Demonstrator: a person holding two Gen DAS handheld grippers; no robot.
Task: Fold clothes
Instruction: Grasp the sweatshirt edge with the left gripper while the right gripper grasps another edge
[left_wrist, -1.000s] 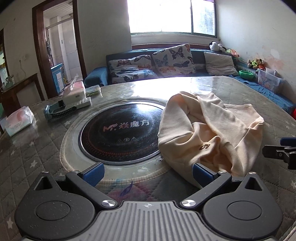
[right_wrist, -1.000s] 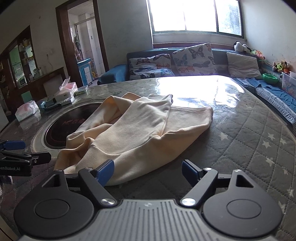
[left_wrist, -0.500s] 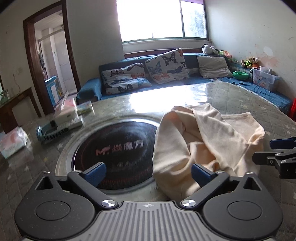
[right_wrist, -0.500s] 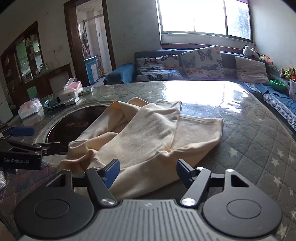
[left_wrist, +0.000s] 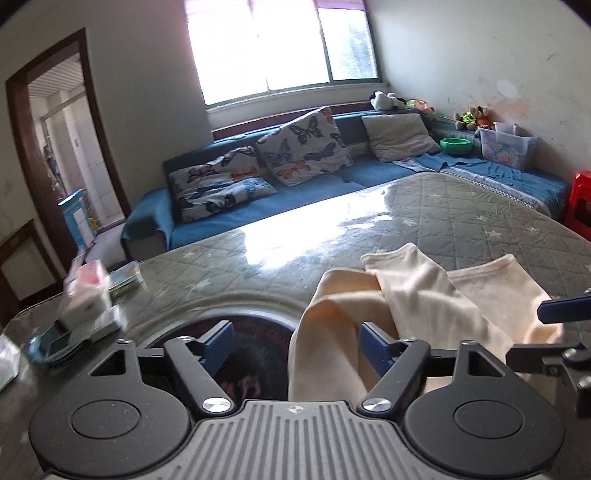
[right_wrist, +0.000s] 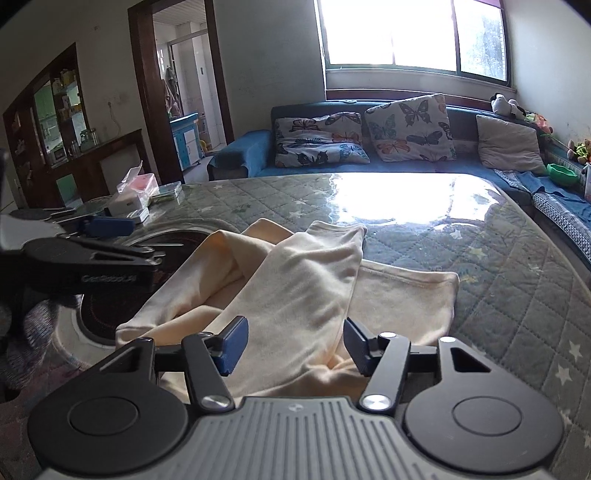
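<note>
On a round table covered in grey-green quilted, star-printed cloth under clear plastic (right_wrist: 517, 280), we bring two black handheld grippers to a rumpled cream-coloured cotton garment (right_wrist: 295, 280). At the far left of the left wrist view, a pink-and-white tissue box (left_wrist: 86, 291) sits blurred near the table's edge; just right of it, at lower centre, lies the round black glass cooktop set in a steel ring (left_wrist: 255, 328). Our left gripper (left_wrist: 293, 345) has been narrowing its blue-padded jaws, yet they stand apart, unclenched: a raised fold of the garment sits between them close to the right pad, and we cannot tell whether it touches. Farther right in that view the cloth spreads towards the frame's right edge. In the right wrist view the garment fills the centre, its left part overlapping the cooktop ring, its right hem flat on the quilted cover. Our right gripper (right_wrist: 291, 343) has likewise been closing; its jaws straddle a thick ridge of cloth without visibly pinching it. Behind, across the upper frame, runs a blue corner sofa with butterfly-print cushions (right_wrist: 406, 127).
</note>
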